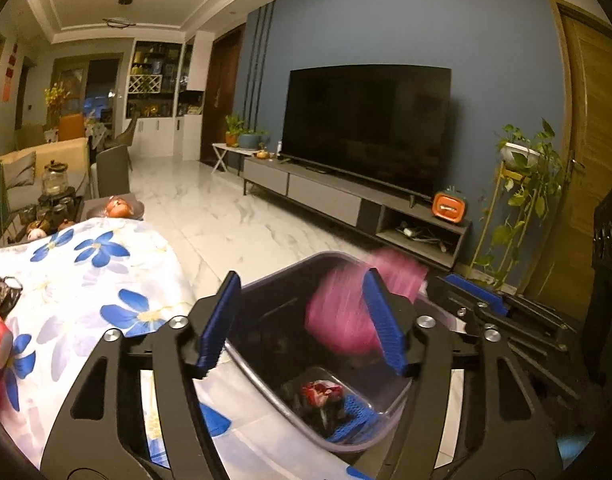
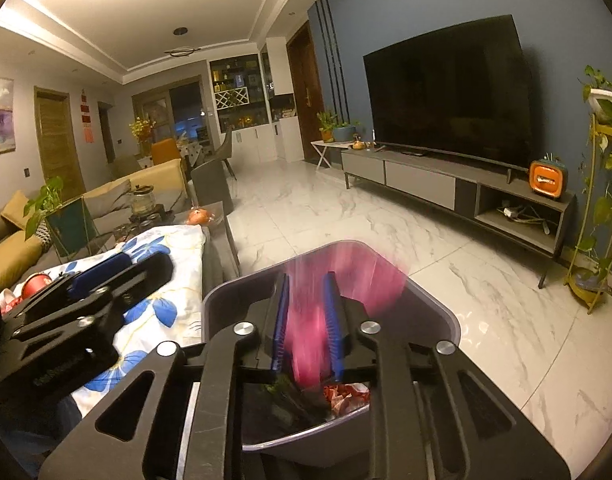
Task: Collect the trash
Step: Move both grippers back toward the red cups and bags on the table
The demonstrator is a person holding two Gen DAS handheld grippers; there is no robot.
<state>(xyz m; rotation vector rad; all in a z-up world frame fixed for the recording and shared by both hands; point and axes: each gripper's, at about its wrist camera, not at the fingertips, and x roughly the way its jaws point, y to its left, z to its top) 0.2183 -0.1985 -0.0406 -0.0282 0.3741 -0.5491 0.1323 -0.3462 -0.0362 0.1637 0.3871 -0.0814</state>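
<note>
In the right wrist view, the right gripper (image 2: 306, 320) stands in the lower centre of the frame, its blue-padded fingers (image 2: 333, 320) set narrow with a blurred pink plastic wrapper (image 2: 306, 340) between them. The blur does not let me tell if the pads really press it. The wrapper is over the open grey plastic trash bin (image 2: 433, 304), which already contains red and white crumpled scraps (image 2: 345, 394).

In the left wrist view, the left gripper (image 1: 302, 324) is in the lower centre, its jaws wide apart and holding nothing, above the same bin. At the left of this frame lies a white cloth with blue flowers (image 1: 106, 272).
</note>
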